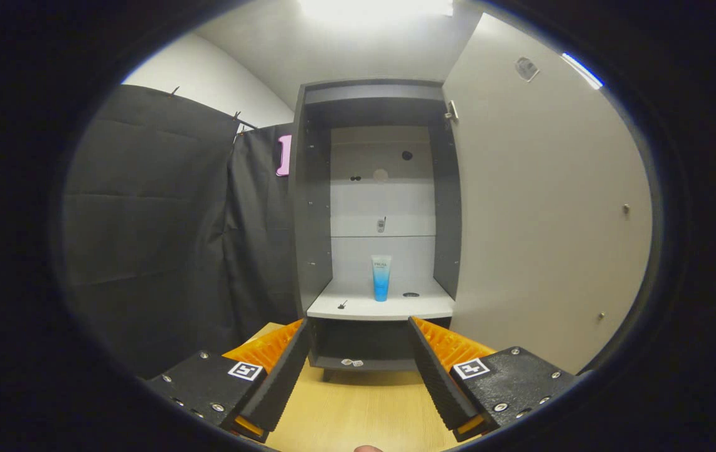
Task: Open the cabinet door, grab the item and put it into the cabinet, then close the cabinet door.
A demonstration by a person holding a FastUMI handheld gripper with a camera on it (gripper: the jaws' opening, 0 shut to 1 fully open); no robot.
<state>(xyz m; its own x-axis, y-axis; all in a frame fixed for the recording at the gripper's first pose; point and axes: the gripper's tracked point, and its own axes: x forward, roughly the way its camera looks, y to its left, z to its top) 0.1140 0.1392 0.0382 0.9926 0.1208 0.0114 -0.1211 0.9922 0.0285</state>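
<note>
Well beyond spread, empty jaws, blue tube (381, 277) upright on cabinet shelf (358, 308)

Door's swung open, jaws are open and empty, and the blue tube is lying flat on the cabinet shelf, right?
Not quite: the blue tube stands upright on the cabinet shelf, not flat, as the gripper view shows. The door is open, and the gripper has its jaws open and empty.

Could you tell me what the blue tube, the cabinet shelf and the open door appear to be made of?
Blue tube: likely soft plastic, glossy, blue fading paler. Shelf and open door: probably laminated board, matte pale grey, flat with clean edges. The gripper is open, empty, short of the cabinet.
</note>
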